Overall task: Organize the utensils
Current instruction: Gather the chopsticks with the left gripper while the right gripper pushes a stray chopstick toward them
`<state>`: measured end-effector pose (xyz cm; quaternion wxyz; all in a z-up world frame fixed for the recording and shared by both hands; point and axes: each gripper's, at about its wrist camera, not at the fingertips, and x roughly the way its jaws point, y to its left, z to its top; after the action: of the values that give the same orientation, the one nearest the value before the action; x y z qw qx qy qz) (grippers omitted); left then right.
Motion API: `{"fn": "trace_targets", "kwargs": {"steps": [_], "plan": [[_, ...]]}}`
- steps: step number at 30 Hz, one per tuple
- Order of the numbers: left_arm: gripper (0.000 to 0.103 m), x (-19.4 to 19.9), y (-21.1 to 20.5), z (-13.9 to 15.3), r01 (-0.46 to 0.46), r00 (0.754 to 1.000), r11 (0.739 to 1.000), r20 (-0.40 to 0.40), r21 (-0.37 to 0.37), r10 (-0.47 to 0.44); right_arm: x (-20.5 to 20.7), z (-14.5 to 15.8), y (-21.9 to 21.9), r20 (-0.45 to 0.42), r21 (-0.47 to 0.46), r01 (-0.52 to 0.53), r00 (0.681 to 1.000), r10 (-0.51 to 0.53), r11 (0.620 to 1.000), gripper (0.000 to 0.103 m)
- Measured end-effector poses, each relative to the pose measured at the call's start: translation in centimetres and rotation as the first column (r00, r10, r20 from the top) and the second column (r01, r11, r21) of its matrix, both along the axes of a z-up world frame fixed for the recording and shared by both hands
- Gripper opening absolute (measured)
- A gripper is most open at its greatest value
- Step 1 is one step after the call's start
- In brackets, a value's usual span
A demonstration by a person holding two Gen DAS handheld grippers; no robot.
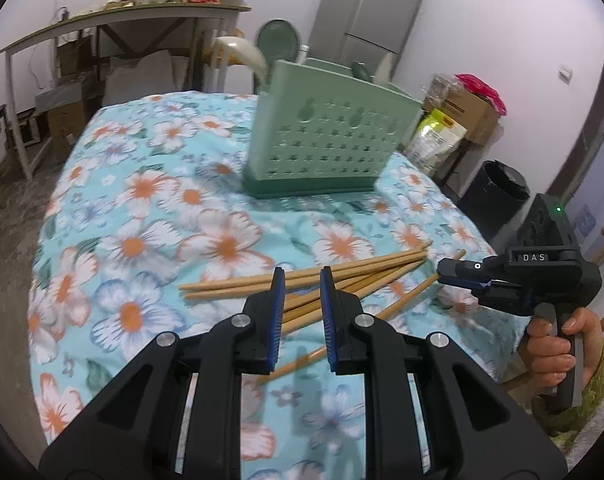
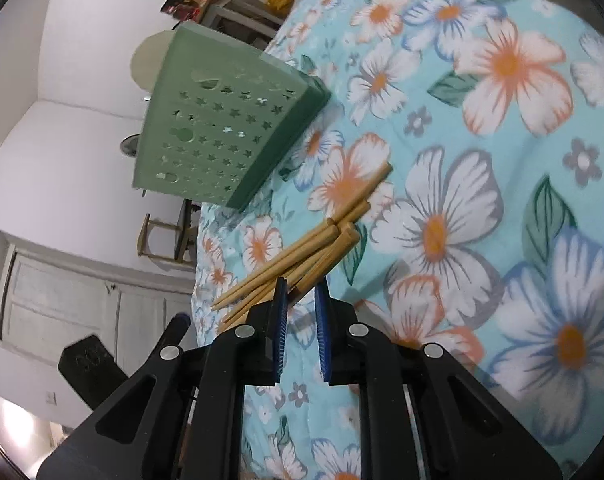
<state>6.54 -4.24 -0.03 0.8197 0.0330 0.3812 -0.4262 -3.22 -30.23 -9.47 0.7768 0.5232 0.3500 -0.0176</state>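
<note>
The walls (image 1: 481, 20) are plain white. A tall grey fridge (image 1: 375, 8) stands at the back. Next to it is a long table (image 1: 114, 24) piled with boxes and jars. The floor (image 1: 6, 240) is grey. A black bin (image 1: 495, 192) sits by some cardboard boxes (image 1: 469, 108). A white door (image 2: 74, 300) is shut.

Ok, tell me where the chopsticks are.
Left wrist view: the chopsticks lie in a loose pile on the floral cloth, near its right edge, in front of the green holder.
</note>
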Motion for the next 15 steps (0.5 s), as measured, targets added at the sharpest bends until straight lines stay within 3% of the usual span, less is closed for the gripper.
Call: {"fn": "trace_targets", "kwargs": {"steps": [6, 12, 15], "plan": [[0.016, -1.3, -4.1, 0.1, 0.159, 0.987, 0.986, -0.013, 0.047, -0.158, 0.0, -0.2, 0.4, 0.009, 0.049, -0.089, 0.996, 0.089, 0.995, 0.013], [0.016, -2.6, -9.1, -1.3, 0.316, 0.944, 0.926, 0.025, 0.207, -0.328, -1.3, -0.7, 0.3, 0.030, 0.079, -0.132, 0.991, 0.130, 0.988, 0.013], [0.016, -3.4, -11.1, -1.7, 0.383, 0.909, 0.878, 0.054, 0.288, -0.414, -2.1, -0.8, 0.1, 0.036, 0.087, -0.146, 0.989, 0.144, 0.985, 0.012]]}}
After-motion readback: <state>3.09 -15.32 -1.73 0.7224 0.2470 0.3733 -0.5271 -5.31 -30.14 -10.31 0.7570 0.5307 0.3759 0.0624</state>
